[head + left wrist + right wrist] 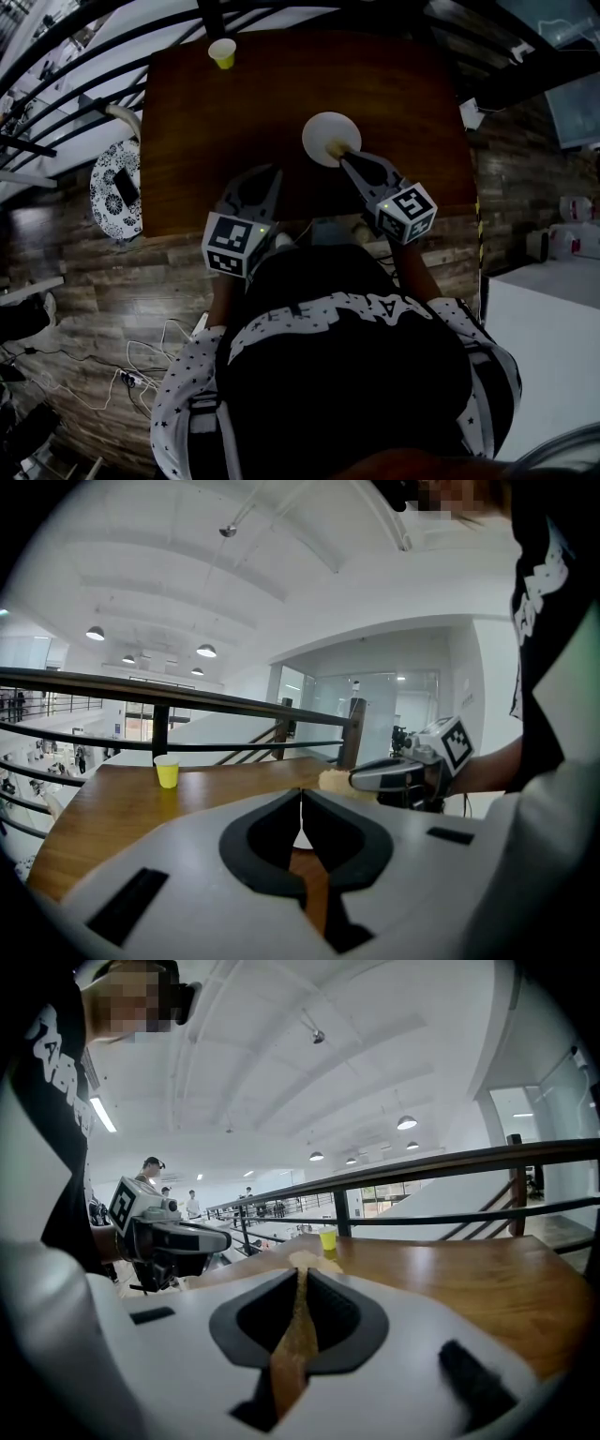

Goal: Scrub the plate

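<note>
Plate (322,131), one, on the surface (234,141); right gripper (346,158) clamps one sponge (337,150) on it; left gripper (266,174) clenched, empty; one cup (222,52) far left.

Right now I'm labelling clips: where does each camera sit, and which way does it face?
Head view: on the head, facing down at the table; shirt, left gripper, right gripper show.
Left gripper view: along shut jaws, across the table; right gripper shows.
Right gripper view: along jaws gripping the sponge; left gripper shows.
All show the yellow cup.
</note>
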Action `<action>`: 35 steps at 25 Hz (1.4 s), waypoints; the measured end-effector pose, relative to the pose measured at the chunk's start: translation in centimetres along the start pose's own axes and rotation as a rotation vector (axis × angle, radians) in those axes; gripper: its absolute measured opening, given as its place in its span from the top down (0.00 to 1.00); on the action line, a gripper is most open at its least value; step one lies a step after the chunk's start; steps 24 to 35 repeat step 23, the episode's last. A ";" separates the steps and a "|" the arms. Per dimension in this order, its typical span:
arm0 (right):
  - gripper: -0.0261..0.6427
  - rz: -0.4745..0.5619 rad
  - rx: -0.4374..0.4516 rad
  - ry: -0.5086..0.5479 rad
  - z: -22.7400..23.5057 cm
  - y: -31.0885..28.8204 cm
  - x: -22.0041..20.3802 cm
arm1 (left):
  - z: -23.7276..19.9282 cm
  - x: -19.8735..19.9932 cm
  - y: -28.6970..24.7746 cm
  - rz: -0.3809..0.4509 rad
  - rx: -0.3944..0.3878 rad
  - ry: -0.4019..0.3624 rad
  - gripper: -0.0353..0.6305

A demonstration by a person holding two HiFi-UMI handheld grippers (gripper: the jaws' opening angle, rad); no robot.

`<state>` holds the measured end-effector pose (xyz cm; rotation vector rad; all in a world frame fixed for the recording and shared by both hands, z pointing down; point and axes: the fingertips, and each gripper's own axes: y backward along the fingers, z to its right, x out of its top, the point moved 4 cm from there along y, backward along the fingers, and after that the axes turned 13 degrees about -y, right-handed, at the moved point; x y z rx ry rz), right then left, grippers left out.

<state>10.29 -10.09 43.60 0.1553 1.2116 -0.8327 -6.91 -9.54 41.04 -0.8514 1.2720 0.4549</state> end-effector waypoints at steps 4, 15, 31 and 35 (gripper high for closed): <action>0.90 0.013 -0.002 -0.001 -0.1 0.3 0.3 | 0.1 0.2 0.1 0.004 0.000 -0.003 0.93; 0.90 0.024 -0.006 -0.005 -0.3 0.9 -0.1 | 0.7 -0.1 0.4 0.004 -0.002 -0.002 0.93; 0.90 0.014 -0.021 -0.005 -0.8 1.4 -0.7 | 1.2 -0.3 1.0 -0.001 -0.008 0.006 0.93; 0.90 0.014 -0.021 -0.005 -0.8 1.4 -0.7 | 1.2 -0.3 1.0 -0.001 -0.008 0.006 0.93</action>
